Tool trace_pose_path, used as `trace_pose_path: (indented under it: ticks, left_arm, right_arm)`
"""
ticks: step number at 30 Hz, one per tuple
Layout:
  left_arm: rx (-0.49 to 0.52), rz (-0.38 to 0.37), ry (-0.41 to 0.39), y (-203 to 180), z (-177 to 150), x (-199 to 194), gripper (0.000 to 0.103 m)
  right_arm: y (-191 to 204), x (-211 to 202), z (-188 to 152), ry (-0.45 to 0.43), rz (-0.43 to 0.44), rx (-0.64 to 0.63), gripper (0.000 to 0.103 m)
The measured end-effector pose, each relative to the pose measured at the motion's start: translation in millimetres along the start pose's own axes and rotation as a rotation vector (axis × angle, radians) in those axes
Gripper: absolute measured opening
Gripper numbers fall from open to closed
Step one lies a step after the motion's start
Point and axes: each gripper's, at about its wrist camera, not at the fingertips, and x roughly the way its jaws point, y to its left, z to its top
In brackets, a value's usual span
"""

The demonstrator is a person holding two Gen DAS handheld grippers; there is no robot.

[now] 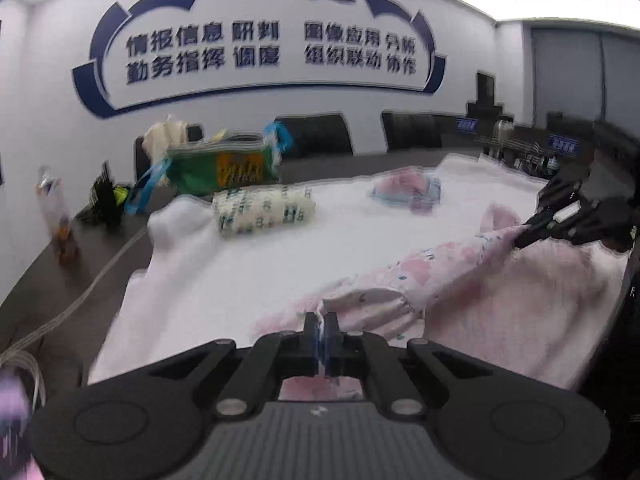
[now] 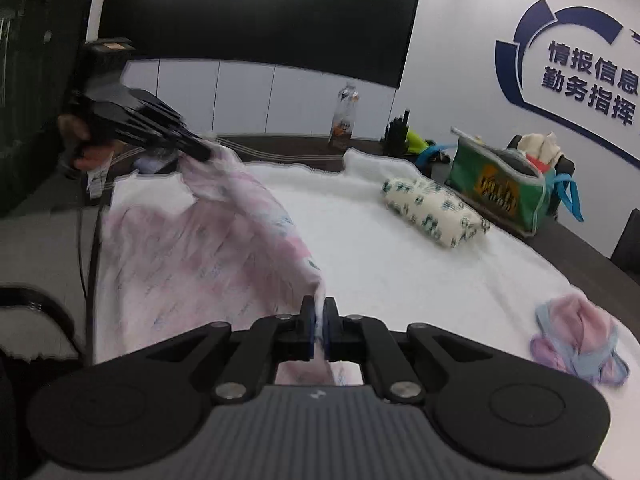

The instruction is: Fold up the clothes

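Left wrist view shows the left claw (image 1: 321, 322) pinched on one edge of the pink printed garment (image 1: 404, 280), while at 3 o'clock the right claw (image 1: 520, 236) clamps another edge, likely to stretch it flat over the white towel (image 1: 280, 256) on the table (image 1: 48, 276) before folding.

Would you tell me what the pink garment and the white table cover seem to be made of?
Pink garment: thin, soft printed fabric, probably cotton; it drapes and gathers where pinched. White table cover: thick, matte, fuzzy-looking cloth, perhaps towelling or fleece; blur leaves this open.
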Motion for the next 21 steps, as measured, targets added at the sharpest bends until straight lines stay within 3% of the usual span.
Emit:
trace_pose_path:
  ticks: [2,3,6,7,8,10,12,15,16,17,18,19,21]
  left_arm:
    - [-0.009,-0.039,0.091,-2.0,-23.5,-1.1,0.002]
    - [0.006,-0.039,0.101,-5.0,-30.2,-4.8,0.002]
    - [0.010,-0.065,0.002,-8.1,-28.5,-32.1,0.008]
    - [0.007,-0.072,-0.050,-8.6,-24.6,-40.6,0.018]
    - [0.022,-0.065,-0.092,-10.7,-19.6,-43.4,0.041]
    - [0.099,-0.054,-0.142,-21.5,-11.2,-38.8,0.062]
    - [0.214,-0.065,-0.119,-37.0,-6.3,-21.0,0.061]
    - [0.337,-0.087,-0.055,-52.1,-4.9,12.9,0.061]
    - [0.349,-0.095,-0.034,-53.1,-5.6,21.6,0.056]
    - [0.341,-0.107,-0.008,-51.8,-6.4,29.9,0.037]
    - [0.315,-0.122,0.020,-48.8,-7.6,35.2,0.022]
    - [0.281,-0.132,0.047,-45.6,-7.2,39.5,0.000]
    - [0.244,-0.111,0.034,-42.6,-7.2,36.1,0.001]
  right_arm:
    - [18.4,-2.0,-10.8,0.066,0.015,-0.020,0.003]
    - [26.1,-1.1,-13.9,0.101,0.026,-0.039,0.003]
    - [46.8,0.3,-20.9,0.185,0.055,-0.086,0.005]
    - [46.9,-2.9,-17.4,0.154,0.048,-0.074,0.006]
    - [46.9,-6.1,-13.9,0.122,0.042,-0.063,0.008]
    - [46.8,-11.2,-6.6,0.055,0.031,-0.037,0.035]
    - [49.2,-9.0,-1.5,-0.009,0.057,-0.022,0.048]
    - [65.1,13.6,-2.9,0.022,0.081,-0.097,0.048]
    - [67.7,21.1,-4.7,0.040,0.075,-0.110,0.047]
    - [66.6,27.5,-7.1,0.058,0.068,-0.099,0.044]
    - [64.3,33.4,-9.0,0.077,0.066,-0.084,0.028]
    - [59.5,38.3,-9.8,0.098,0.073,-0.065,0.004]
    - [58.3,36.4,-12.6,0.093,0.044,-0.069,0.003]
